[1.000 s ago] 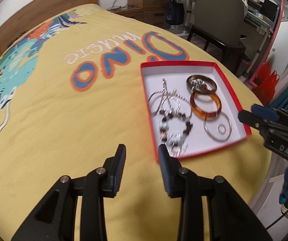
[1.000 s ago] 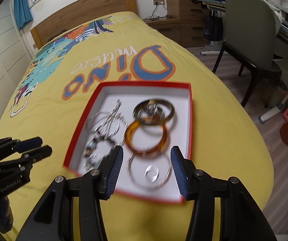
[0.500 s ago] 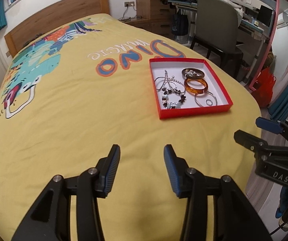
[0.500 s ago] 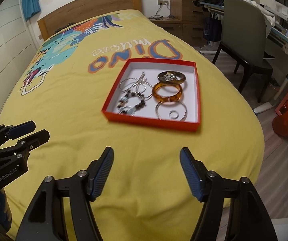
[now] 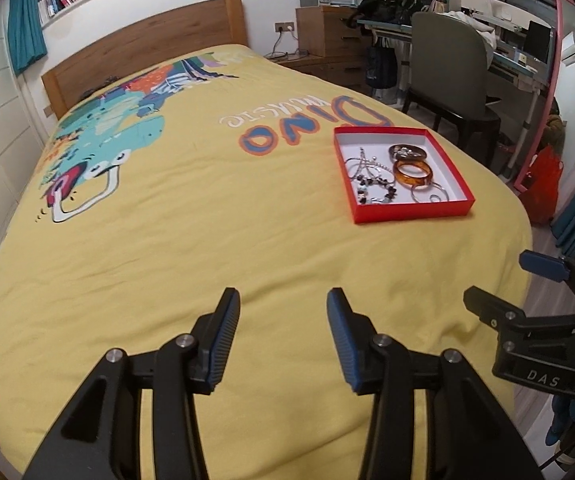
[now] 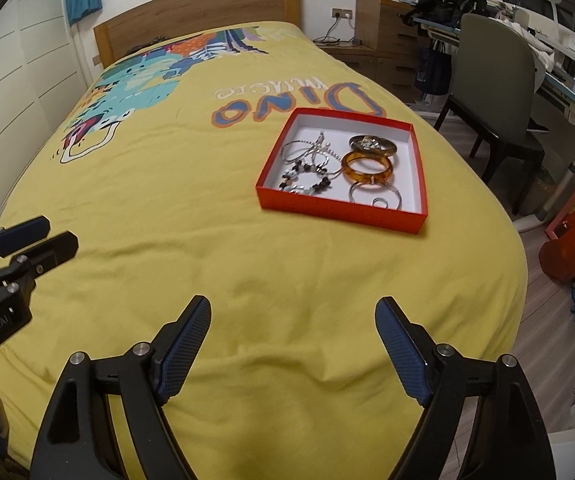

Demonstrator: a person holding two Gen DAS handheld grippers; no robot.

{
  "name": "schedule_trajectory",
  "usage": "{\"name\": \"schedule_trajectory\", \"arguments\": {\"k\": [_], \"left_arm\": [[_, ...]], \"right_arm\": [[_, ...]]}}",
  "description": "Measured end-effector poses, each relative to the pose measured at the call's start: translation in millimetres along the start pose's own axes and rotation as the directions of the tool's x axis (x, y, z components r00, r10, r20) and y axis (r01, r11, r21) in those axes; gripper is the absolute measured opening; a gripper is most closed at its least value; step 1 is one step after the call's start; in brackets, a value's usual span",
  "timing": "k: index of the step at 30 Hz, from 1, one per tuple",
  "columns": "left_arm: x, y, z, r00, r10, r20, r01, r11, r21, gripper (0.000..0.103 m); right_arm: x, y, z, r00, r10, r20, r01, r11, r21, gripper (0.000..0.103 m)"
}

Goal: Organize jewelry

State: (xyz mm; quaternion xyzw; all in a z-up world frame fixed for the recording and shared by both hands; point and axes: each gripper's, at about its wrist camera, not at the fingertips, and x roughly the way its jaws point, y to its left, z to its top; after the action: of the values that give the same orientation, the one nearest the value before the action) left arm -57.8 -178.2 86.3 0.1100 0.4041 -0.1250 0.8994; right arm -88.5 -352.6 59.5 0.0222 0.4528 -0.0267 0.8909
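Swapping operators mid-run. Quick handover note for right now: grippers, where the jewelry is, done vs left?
Left gripper: open, empty, above the yellow bedspread, short of the box.
Right gripper: open wider, empty, also short of the box.
Red box sits on the bedspread near the bed's right edge. In it: amber bangle, dark metal bangle, thin silver hoop, beaded bracelet, silver chains.
Done: every piece in view is in the box.
Left: no loose jewelry visible on the bed; chains and beaded bracelet overlap, so possibly tidy those.

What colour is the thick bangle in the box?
Amber brown, translucent bangle; the right wrist view shows it best.
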Motion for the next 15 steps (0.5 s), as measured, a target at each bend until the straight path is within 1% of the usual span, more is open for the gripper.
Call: {"name": "schedule_trajectory", "arguments": {"k": [7,15], "left_arm": [[1,1,-7,1.000,0.010,-0.005,-0.010,1.000,0.010,0.043],[15,-3,-11,0.999,-0.001,-0.034,0.001,1.000,0.018,0.043]], "right_arm": [[5,0,-9,1.000,-0.004,-0.020,0.005,1.000,0.015,0.087],[13,-10,-13,0.999,-0.017,-0.039,0.019,0.999,0.043,0.088]]}}
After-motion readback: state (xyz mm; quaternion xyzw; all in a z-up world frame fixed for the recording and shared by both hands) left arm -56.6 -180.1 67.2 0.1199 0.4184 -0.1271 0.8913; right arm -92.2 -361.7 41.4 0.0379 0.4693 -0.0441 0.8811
